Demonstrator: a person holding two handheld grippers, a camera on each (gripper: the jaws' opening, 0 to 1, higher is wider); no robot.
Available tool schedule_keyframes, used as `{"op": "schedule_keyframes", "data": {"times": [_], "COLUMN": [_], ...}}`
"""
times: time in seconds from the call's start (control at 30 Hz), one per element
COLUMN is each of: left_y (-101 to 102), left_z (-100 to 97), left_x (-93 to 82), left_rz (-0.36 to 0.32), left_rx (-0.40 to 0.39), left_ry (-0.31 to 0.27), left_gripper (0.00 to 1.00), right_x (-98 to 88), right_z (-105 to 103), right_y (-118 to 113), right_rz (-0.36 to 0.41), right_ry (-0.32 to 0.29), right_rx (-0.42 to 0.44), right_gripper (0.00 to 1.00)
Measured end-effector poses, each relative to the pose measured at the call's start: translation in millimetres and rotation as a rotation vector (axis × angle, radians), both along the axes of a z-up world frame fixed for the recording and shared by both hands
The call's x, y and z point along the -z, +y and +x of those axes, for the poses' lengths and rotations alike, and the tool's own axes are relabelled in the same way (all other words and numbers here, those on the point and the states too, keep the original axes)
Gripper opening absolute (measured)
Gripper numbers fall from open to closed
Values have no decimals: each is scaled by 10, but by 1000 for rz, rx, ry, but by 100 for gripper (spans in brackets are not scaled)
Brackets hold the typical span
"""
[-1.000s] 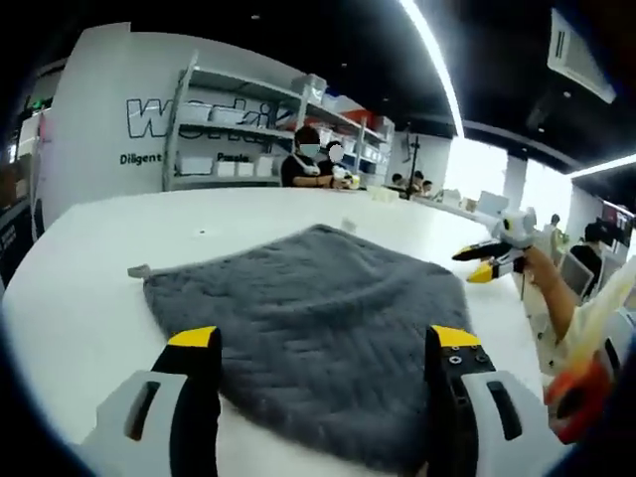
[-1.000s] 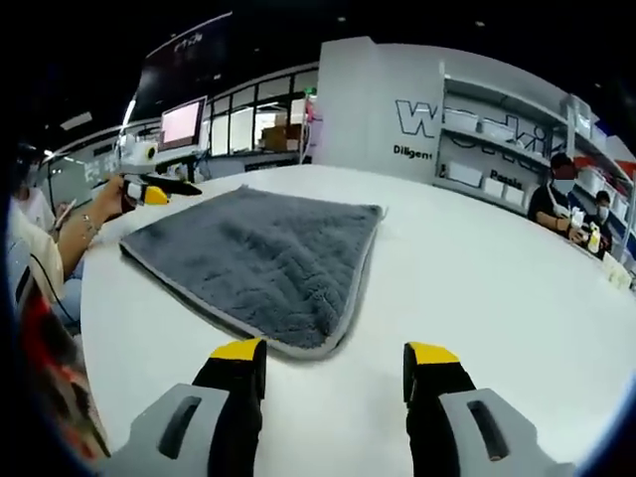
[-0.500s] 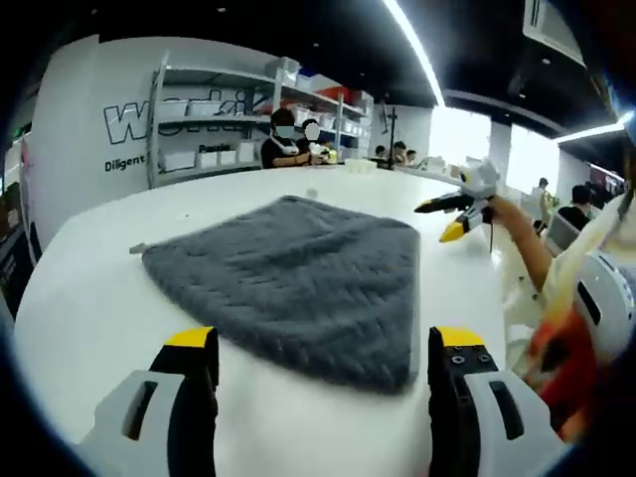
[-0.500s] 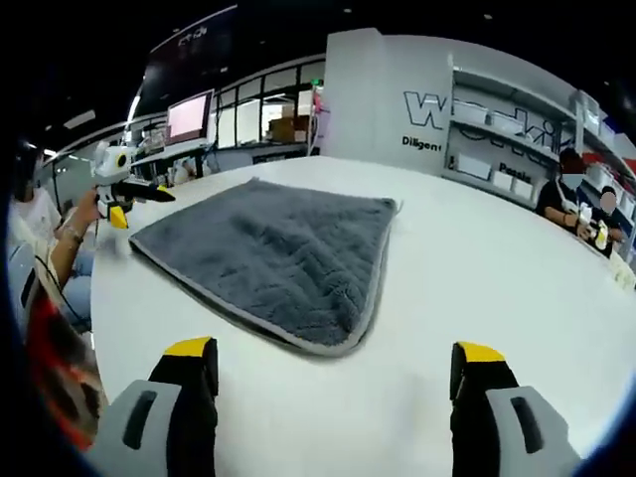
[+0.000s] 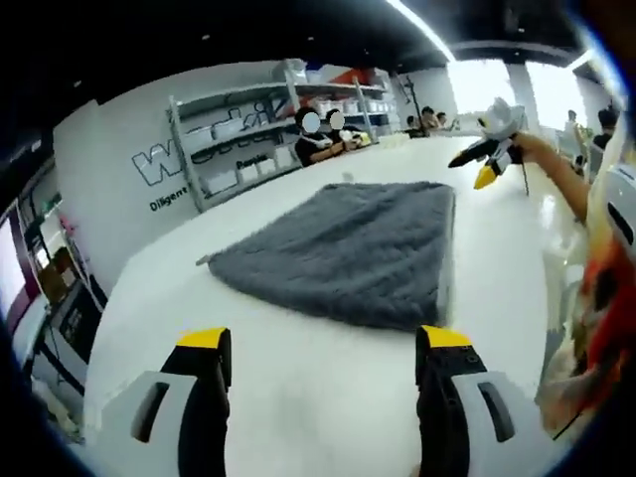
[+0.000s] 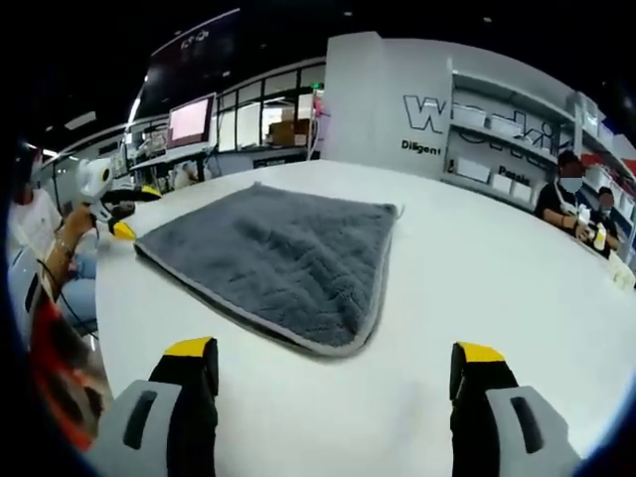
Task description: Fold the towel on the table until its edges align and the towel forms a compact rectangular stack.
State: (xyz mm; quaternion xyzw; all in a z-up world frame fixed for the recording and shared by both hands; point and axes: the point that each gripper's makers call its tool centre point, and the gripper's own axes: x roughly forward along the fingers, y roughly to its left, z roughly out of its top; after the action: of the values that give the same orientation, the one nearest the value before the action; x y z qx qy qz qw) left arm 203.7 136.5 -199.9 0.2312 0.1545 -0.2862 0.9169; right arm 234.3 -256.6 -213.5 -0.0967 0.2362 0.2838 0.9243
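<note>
A grey towel (image 5: 343, 253) lies flat on the white table (image 5: 298, 397), folded over, with a pale trimmed edge (image 6: 383, 268) on one side. My left gripper (image 5: 324, 343) is open and empty, held back from the towel's near edge. In the right gripper view the same towel (image 6: 278, 258) lies ahead of my right gripper (image 6: 333, 350), which is wide open with nothing between its jaws. In the left gripper view the right gripper (image 5: 480, 164) hovers in a hand past the towel's far right corner. In the right gripper view the left gripper (image 6: 114, 214) sits low by the towel's left corner.
White shelving (image 5: 238, 139) with boxes stands behind the table, and seated people (image 5: 323, 134) work at its far end. A wall with lettering (image 6: 447, 119) and a monitor (image 6: 189, 121) lie beyond. Bare tabletop (image 6: 517, 258) stretches to the right of the towel.
The left gripper's view has pulled back and tilted, so the towel looks farther off. My right gripper's jaws have spread wider than a second ago. The towel has not moved.
</note>
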Motion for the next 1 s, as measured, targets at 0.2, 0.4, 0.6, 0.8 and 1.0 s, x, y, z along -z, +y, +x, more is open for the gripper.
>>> {"op": "schedule_keyframes", "data": {"times": [0.2,0.4,0.6,0.8,1.0], "left_y": [-161,-268,-509,-591,-650], "left_z": [-84,-113,-276,-272,-288], "left_x": [-9,83,148,155,187], "left_rz": [65,117,172,221,243], "left_rx": [74,122,275,316,358], "left_ry": [-96,-103,-106,-143,-141], "left_gripper": [65,62,48,41,32], "right_x": [-31,-35,-42,-35,-21], "right_z": [-6,-27,-53,-57,-68], "right_y": [16,11,7,-5,-19], "right_rz": [18,31,32,35,35], "right_ry": [-4,-1,-3,-1,3], "right_rx": [-3,3,4,8,11], "right_gripper": [96,94,93,91,88]}}
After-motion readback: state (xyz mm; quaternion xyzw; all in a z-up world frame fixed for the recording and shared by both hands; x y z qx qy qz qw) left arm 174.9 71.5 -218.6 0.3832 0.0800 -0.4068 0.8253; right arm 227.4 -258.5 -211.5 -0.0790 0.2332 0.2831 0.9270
